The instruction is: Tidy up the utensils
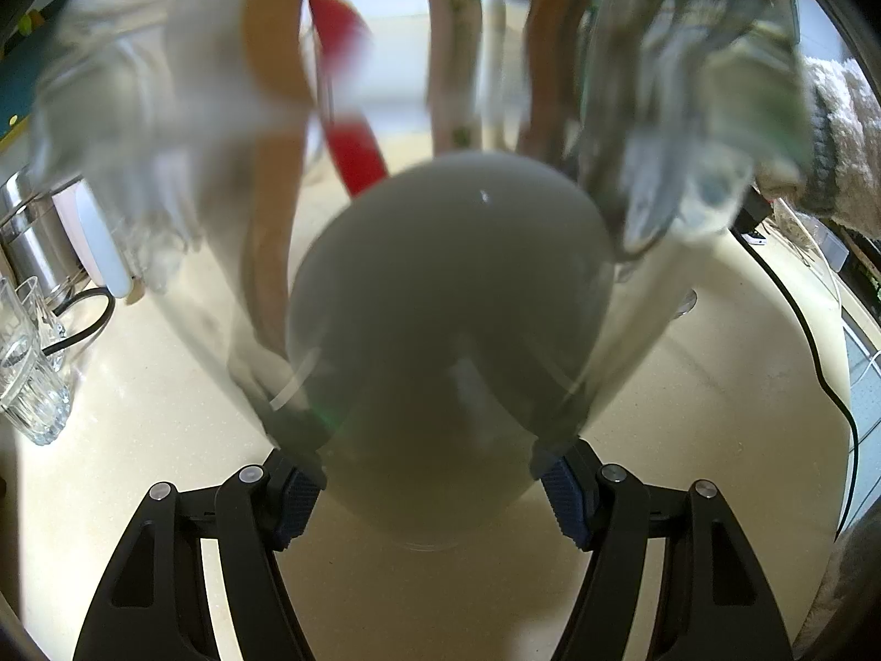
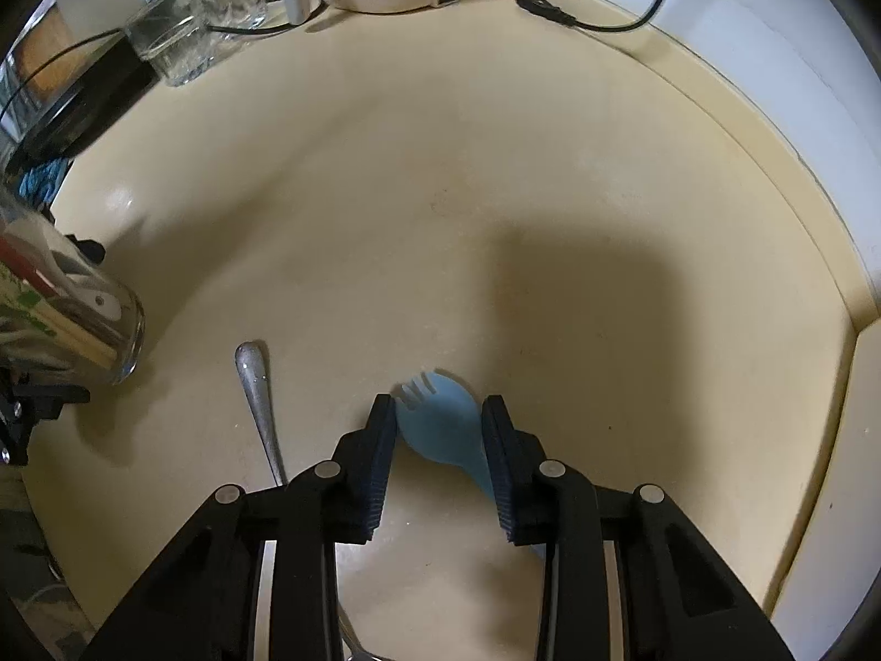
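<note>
Right hand-held gripper [image 2: 439,429] sits part-open w/ blue spork [image 2: 443,427] between pads, unpinched: close square on its neck, while left hand-held gripper [image 1: 429,487] steadies clamped glass utensil jar [image 1: 449,330].

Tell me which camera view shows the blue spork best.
The right wrist view shows it best: the blue spork lies on the cream counter between the open fingers of the right gripper, tines clearly visible. The left wrist view does not show it; a glass jar fills that picture.
</note>
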`<state>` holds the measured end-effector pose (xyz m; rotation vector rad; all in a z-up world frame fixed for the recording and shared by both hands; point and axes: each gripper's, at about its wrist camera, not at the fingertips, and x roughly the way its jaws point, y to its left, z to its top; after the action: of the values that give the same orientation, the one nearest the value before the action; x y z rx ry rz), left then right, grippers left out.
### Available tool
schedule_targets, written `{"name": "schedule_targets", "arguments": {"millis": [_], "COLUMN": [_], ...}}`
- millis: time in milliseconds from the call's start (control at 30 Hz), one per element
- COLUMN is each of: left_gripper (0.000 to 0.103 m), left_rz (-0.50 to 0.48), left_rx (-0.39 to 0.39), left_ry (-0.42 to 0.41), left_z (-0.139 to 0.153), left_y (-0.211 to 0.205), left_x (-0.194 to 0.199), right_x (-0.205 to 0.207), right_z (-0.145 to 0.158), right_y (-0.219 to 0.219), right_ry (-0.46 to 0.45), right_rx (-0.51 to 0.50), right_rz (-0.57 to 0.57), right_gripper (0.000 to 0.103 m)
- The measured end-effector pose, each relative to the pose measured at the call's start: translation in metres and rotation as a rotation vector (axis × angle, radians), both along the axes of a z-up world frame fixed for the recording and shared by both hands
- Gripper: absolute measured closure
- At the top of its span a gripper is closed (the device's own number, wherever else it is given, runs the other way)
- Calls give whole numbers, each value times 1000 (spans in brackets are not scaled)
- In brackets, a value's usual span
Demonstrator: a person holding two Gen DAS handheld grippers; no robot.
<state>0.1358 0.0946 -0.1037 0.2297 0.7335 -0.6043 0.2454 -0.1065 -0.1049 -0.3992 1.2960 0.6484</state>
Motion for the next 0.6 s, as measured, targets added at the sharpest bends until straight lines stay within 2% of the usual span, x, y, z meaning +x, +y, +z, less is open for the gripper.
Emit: {"name": "schedule_targets", "arguments": {"millis": [133,267,500,600], "left_gripper": [30,30,30,30], "left_rz": [1,1,1,1], "left_rx": [0,0,-1,-1], "left_ry": [1,1,1,1], "left_z": [-1,-1,-1,-1], "left_y": [2,2,2,2], "left_x": [5,5,5,5], "right_x": [-5,-5,-51,-67], "right_z": [3,23,104,136], "right_y": [-6,-28,-57,-55], "right_ry": [-23,-76,-210,-254], "right_rx": [25,137,475,627], "right_rz": [-45,-140,-320,-364], "right_gripper": [71,71,71,71]}}
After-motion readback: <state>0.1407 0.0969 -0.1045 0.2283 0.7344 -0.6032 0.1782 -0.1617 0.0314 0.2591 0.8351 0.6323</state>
